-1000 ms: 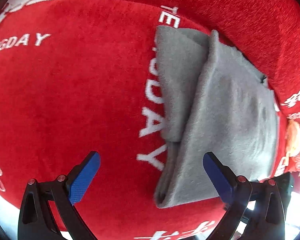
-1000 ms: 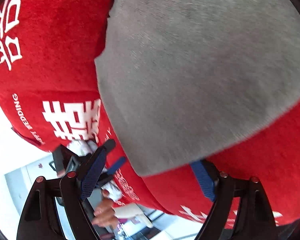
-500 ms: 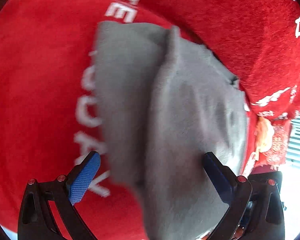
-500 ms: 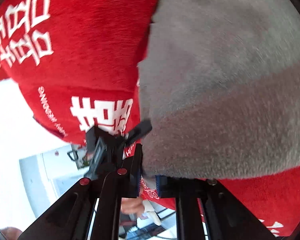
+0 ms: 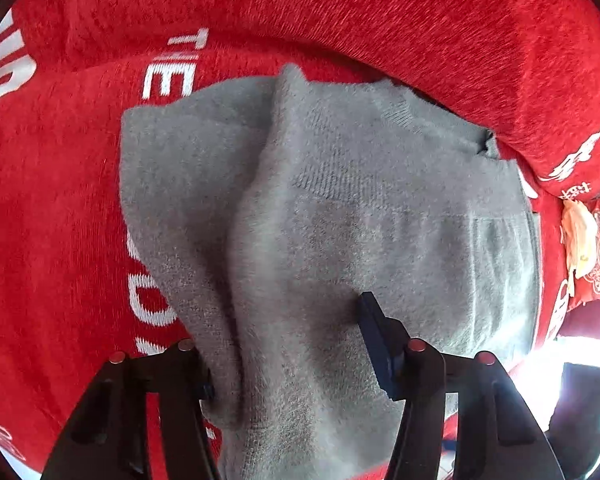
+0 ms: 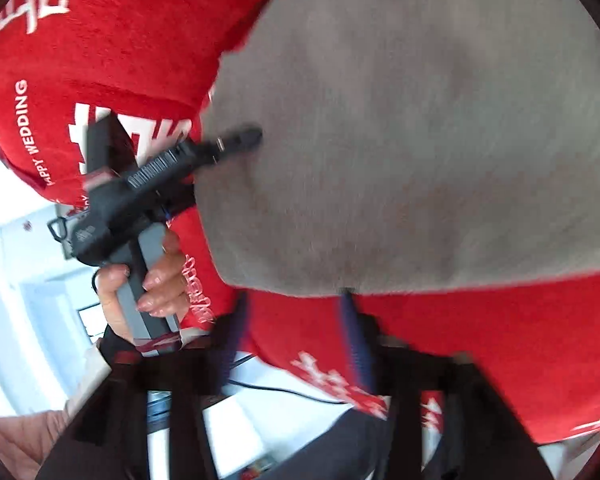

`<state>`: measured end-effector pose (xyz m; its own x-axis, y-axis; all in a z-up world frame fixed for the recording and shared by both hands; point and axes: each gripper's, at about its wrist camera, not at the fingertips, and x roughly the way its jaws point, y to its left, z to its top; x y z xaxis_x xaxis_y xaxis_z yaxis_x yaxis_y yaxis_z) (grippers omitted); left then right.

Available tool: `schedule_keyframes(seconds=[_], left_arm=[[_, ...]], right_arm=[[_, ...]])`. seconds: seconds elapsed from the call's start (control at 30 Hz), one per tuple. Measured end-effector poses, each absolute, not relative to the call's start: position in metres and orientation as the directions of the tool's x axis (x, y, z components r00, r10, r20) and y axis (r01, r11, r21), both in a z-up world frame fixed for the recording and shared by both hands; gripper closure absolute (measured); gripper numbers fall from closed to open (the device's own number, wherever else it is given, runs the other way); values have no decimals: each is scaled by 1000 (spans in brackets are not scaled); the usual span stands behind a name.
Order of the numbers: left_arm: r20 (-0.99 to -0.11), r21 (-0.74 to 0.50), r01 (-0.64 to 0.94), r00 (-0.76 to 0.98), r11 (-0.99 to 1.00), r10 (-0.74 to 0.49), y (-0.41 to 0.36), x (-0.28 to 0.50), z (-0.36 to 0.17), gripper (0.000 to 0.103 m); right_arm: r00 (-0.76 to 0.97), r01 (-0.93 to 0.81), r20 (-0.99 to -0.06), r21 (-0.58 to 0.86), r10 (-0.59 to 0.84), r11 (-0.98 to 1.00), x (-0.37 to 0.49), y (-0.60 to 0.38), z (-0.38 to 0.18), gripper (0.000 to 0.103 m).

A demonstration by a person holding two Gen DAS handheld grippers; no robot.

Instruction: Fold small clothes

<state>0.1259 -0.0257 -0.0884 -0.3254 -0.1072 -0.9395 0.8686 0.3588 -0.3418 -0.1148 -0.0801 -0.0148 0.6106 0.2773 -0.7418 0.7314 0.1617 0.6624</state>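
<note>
A grey fuzzy knit garment (image 5: pixel 340 220) lies folded on a red plush cover (image 5: pixel 60 208) with white lettering. My left gripper (image 5: pixel 288 360) is shut on the garment's near fold, and the cloth bunches between its blue pads and drapes over the left finger. In the right wrist view the garment (image 6: pixel 420 140) fills the upper right. My right gripper (image 6: pixel 296 332) stands partly open just below the garment's lower edge, with red cover showing between its blurred fingers. The left gripper (image 6: pixel 240 140) also shows there, held by a hand, its tip on the garment's left edge.
The red cover rises into a cushion ridge (image 5: pixel 420 40) behind the garment. A red-and-white patterned item (image 5: pixel 596 252) lies at the right edge. Below the cover's edge, a white floor and a black cable (image 6: pixel 284 392) show in the right wrist view.
My left gripper moved onto the garment and shut on its near fold. My right gripper, shut on the garment's edge half a second ago, has opened and let go.
</note>
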Motion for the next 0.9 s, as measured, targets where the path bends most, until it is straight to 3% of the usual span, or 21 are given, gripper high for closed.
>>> schedule_keyframes(seconds=[0.03, 0.07, 0.13, 0.23, 0.33, 0.6, 0.63, 0.9], left_arm=[[-941, -338, 869, -319, 361, -112, -25, 126, -88, 47], [-948, -318, 878, -294, 358, -122, -24, 126, -86, 60], [-958, -285, 890, -251, 356, -139, -25, 124, -80, 86], [-954, -293, 889, -249, 353, -166, -25, 122, -71, 87], [-945, -311, 892, -253, 328, -209, -24, 118, -56, 87], [-890, -398, 894, -323, 204, -321, -58, 60, 14, 88], [-888, -398, 900, -329, 176, -323, -66, 43, 19, 88], [-911, -348, 935, -323, 59, -255, -122, -84, -12, 87]], right_arm=[[594, 747, -770, 635, 232, 196, -118, -92, -7, 45], [579, 760, -791, 612, 198, 219, -119, -100, -3, 60], [532, 797, -837, 547, 133, 255, -118, -122, 0, 100], [484, 825, -870, 490, 95, 282, -110, -149, -15, 101], [424, 838, -890, 455, 166, 302, -97, -154, -46, 103], [532, 776, -823, 567, 198, 275, -132, -157, -45, 103], [548, 769, -814, 581, 192, 266, -141, -159, -42, 99], [646, 740, -749, 661, 142, 120, -233, -180, -42, 97]])
